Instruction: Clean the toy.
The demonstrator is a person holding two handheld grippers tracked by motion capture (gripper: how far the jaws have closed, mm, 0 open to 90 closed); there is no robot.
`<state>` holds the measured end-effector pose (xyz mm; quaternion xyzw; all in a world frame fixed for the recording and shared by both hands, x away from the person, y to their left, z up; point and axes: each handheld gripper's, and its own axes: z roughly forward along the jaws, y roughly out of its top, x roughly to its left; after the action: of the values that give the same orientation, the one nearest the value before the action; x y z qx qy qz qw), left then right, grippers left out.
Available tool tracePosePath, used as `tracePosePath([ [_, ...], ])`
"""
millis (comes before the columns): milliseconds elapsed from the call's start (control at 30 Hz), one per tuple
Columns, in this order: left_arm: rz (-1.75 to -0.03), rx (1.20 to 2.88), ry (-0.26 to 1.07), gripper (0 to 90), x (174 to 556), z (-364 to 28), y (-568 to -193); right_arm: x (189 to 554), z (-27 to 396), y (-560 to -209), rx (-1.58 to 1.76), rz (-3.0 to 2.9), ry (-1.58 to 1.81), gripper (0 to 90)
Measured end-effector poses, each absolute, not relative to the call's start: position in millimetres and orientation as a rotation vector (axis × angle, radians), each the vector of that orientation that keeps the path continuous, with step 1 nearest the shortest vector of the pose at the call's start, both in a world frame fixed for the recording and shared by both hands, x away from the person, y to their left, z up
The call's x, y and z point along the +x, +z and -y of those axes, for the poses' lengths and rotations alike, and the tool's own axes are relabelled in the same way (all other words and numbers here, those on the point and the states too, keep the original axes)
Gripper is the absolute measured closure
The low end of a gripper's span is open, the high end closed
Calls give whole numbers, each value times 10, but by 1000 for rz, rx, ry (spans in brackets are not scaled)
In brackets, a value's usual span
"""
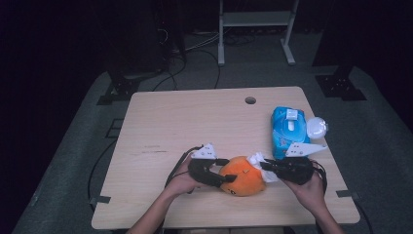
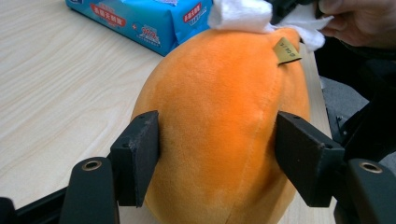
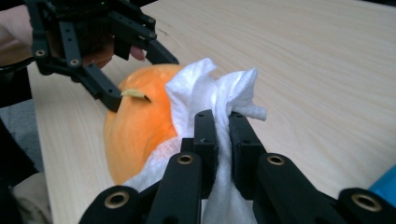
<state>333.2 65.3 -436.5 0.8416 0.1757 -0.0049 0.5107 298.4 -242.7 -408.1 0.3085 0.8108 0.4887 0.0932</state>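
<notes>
Between left fingers (image 2: 142, 156): orange plush (image 2: 219, 126)

The plush toy (image 2: 219, 130) is bright orange, with 1 small tan tag (image 2: 286, 50) on its side (the print on the tag is too small to read). The wipe (image 3: 212, 91) is plain white. The table (image 1: 195, 122) is pale wood with a fine, light grain. The pack of wipes (image 1: 288, 130) is light blue with a white lid, and the left gripper view shows red and white labels on it. Both grippers, the left gripper (image 1: 214, 175) and the right gripper (image 1: 272, 166), are black, each with 1 light grey plate on top. The floor (image 1: 380, 126) is grey.
</notes>
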Motion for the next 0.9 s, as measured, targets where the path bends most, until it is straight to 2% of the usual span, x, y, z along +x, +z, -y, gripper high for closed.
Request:
tracePosePath([
  [167,-354,2068,20,355,3268,-581,-4334,2939,2400,-4052,892,-2424,1499,828],
  [400,-315,2092,35,380,3229,-565,-4323,3042,2077,-3979,773,-2451,1477,827],
  [733,-350,2051,-24,375,3282,-601,-4350,3043,2460,-4114,931,-2429,1477,827],
  [900,-359,2057,-69,299,3282,-553,-4286,3054,2401,-4070,917,-2432,1493,826],
])
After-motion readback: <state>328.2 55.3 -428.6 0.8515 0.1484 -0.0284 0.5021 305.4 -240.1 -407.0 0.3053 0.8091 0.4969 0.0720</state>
